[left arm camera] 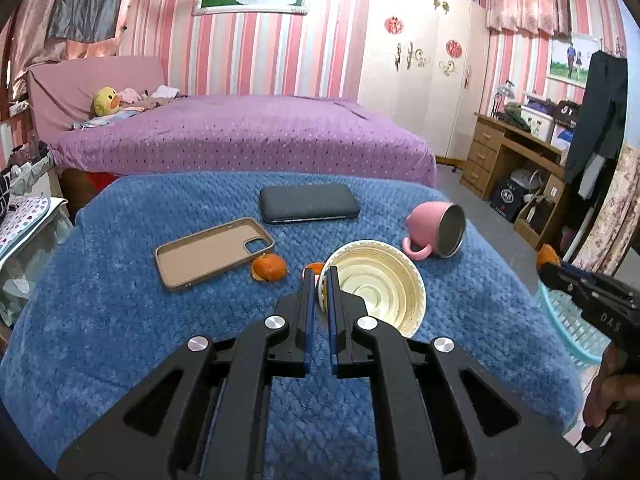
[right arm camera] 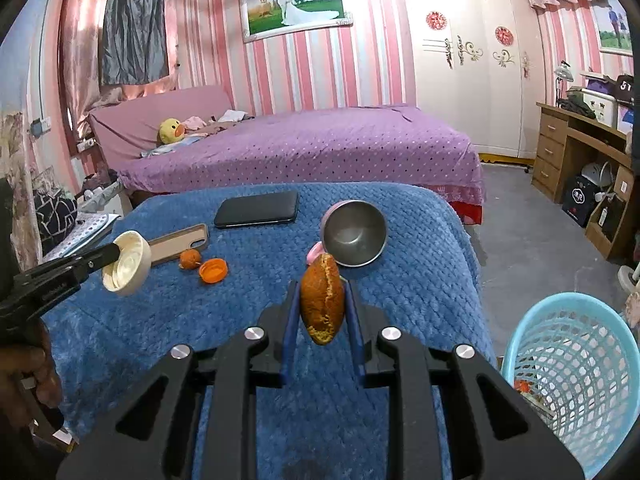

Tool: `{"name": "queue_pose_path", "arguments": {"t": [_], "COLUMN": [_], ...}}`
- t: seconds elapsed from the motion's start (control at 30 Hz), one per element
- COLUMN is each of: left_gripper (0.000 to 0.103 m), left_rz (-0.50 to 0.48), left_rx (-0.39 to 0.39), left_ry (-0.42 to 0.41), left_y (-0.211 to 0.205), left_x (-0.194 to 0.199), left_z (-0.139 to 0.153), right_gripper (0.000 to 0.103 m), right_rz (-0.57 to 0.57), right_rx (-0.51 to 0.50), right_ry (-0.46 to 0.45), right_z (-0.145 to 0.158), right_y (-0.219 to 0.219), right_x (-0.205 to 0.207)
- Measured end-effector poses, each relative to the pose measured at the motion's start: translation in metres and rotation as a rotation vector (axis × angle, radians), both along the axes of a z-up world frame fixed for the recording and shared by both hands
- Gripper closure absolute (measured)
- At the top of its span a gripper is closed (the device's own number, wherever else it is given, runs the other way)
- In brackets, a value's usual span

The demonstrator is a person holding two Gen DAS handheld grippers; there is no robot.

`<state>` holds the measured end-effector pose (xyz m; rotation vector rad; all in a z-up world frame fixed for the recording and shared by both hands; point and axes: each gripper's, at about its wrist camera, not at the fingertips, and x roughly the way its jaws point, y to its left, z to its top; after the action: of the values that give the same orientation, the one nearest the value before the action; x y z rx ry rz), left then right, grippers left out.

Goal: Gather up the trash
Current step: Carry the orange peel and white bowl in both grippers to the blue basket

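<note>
**Both grippers loaded above the blue blanket**

Left gripper (left arm camera: 320,276): jaws nearly closed, pinching the rim of a cream paper bowl (left arm camera: 376,286), bowl tilted, lifted off the blue blanket (left arm camera: 120,320). Right gripper (right arm camera: 322,300): jaws partly closed around a piece of orange peel (right arm camera: 322,304), held upright between the blue pads. Light blue basket (right arm camera: 576,364) sits near right, beside the blanket edge; something orange inside, hard to identify. More peel (right arm camera: 190,258) and an orange cap (right arm camera: 213,271) lie far left, near a phone case (right arm camera: 180,242). Pink mug (left arm camera: 436,230) lies tipped; its handle is partly hidden behind the peel in the right wrist view.
</note>
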<state>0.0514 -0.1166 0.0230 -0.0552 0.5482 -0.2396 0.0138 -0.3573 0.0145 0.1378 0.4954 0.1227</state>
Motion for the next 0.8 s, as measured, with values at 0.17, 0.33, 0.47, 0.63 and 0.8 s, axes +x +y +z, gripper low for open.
{"name": "queue_pose_path", "arguments": {"t": [0.17, 0.33, 0.47, 0.63, 0.8], "left_gripper": [0.099, 0.099, 0.099, 0.099, 0.099], "left_rz": [-0.016, -0.024, -0.032, -0.058, -0.075], "left_rx": [-0.005, -0.010, -0.013, -0.013, -0.012], "left_ry": [-0.016, -0.019, -0.020, -0.023, -0.030], "left_y": [-0.005, -0.009, -0.014, -0.027, -0.039], "left_x": [-0.011, -0.013, -0.013, -0.016, -0.020], "left_z": [0.005, 0.006, 0.005, 0.005, 0.005], "right_gripper": [0.080, 0.080, 0.080, 0.080, 0.080], "right_rz": [-0.009, -0.016, -0.022, -0.040, -0.079], "right_rx": [-0.017, -0.021, -0.030, -0.032, -0.022], "right_ry": [-0.012, -0.026, -0.034, -0.035, -0.039], "right_z": [0.005, 0.011, 0.013, 0.013, 0.013], "right_y": [0.000, -0.002, -0.004, -0.016, -0.040], "right_x": [-0.005, -0.009, -0.012, -0.016, -0.021]}}
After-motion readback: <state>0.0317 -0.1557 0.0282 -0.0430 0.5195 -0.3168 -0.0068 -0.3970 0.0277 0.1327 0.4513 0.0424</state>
